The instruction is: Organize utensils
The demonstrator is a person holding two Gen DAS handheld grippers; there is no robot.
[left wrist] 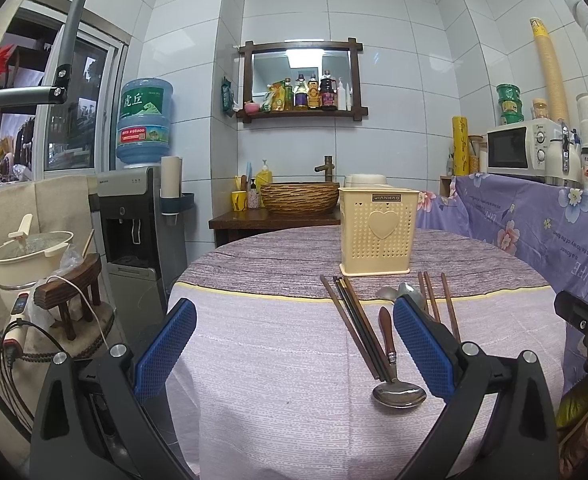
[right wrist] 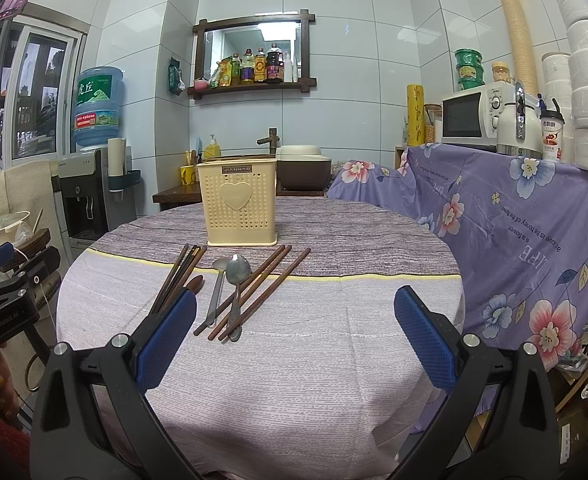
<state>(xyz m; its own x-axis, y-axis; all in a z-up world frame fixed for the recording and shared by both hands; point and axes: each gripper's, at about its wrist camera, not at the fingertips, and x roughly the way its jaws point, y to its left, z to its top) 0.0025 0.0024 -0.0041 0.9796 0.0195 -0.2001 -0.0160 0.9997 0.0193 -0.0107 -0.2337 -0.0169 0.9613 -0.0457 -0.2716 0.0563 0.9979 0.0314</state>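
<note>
Utensils point(right wrist: 230, 292) loose on table point(right wrist: 294, 360) before holder point(right wrist: 240, 204); both tools open.

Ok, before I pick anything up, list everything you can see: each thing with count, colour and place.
utensil holder: one, cream, perforated, upright at table's far middle
wooden-handled spoon: one, steel bowl, nearest, left group
dark chopsticks: several, brown and black, left group
steel spoons: two, silver, centre
brown chopsticks: three, right of and crossing the spoons
tablecloth: one, lilac with a purple far band
floral sheet: one, purple, right
microwave: one, white, right
water dispenser: one, blue bottle on top, left
wall shelf: one, dark wood, bottles on it
left gripper: blue pads, open, empty
right gripper: blue pads, open, empty
</note>
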